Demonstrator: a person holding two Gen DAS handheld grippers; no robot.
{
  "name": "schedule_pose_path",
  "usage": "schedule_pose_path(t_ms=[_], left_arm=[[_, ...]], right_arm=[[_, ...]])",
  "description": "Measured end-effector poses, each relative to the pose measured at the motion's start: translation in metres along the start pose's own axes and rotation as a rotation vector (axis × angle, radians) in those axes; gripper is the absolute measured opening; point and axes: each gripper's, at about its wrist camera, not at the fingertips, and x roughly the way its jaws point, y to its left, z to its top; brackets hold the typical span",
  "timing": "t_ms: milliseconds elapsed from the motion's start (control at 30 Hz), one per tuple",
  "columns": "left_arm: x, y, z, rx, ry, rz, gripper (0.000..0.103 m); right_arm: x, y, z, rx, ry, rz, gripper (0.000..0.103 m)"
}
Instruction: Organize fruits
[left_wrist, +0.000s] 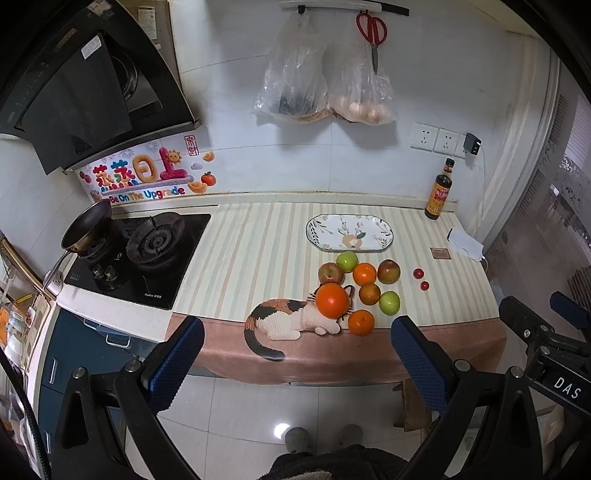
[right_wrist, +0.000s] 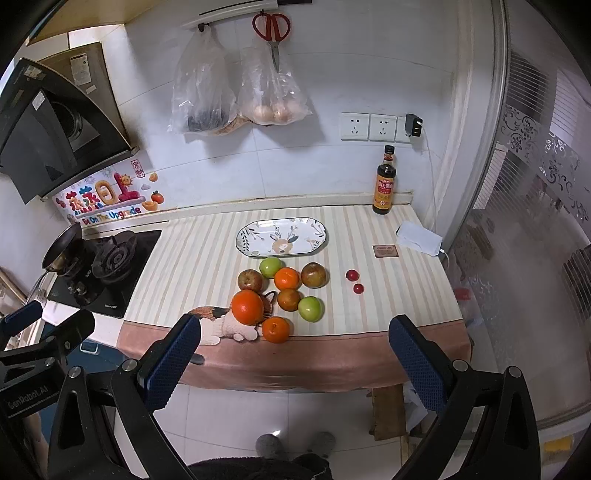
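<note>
hovering off the counter edge, both tools held back over the floor, nothing picked yet. left gripper: jaws spread wide, empty. right gripper: jaws spread wide, empty.

fruit sits in a loose cluster on the striped cloth, ahead of and beyond both sets of jaws. the plate lies just behind the cluster, bare, long axis running left-right across the counter. nearest the edge: small orange, with the big orange just beside it on the left. green apple sits on the right side of the cluster. two small red fruits lie apart to the right.

judgement: the small orange lies almost dead ahead between the right jaws, slightly left of centre; from the left tool it sits right of centre. right hand looks better lined up for a first reach; carry goes straight back over the cluster to the plate.
</note>
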Motion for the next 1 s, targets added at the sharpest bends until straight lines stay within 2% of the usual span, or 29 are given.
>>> schedule_pose_path(t_ms=[467, 600, 667, 767, 867, 1000], left_arm=[[0.002, 0.005, -0.003, 0.001, -0.029, -0.003, 0.103], [0.025, 0.016, 0.008, -0.01, -0.088, 0.067, 0.103], [0.039, 0.021, 0.01, -0.004, -0.094, 0.084, 0.103], [0.074, 0.029, 0.014, -0.003, -0.062, 0.095, 0.103], [0.121, 0.034, 0.018, -0.007, 0.037, 0.064, 0.103], [0.196, 0.031, 0.021, -0.016, 0.214, 0.019, 0.103]], right_arm=[[0.0, -0.005, -0.006, 0.045, -0.008, 0.015, 0.103], [0.017, -0.012, -0.006, 0.107, -0.012, 0.067, 0.103], [0.033, -0.014, -0.006, 0.135, 0.001, 0.063, 0.103], [0.066, -0.02, -0.005, 0.195, 0.038, 0.07, 0.103], [0.105, -0.027, -0.005, 0.243, 0.096, 0.077, 0.103], [0.164, -0.036, -0.009, 0.293, 0.185, 0.075, 0.103]])
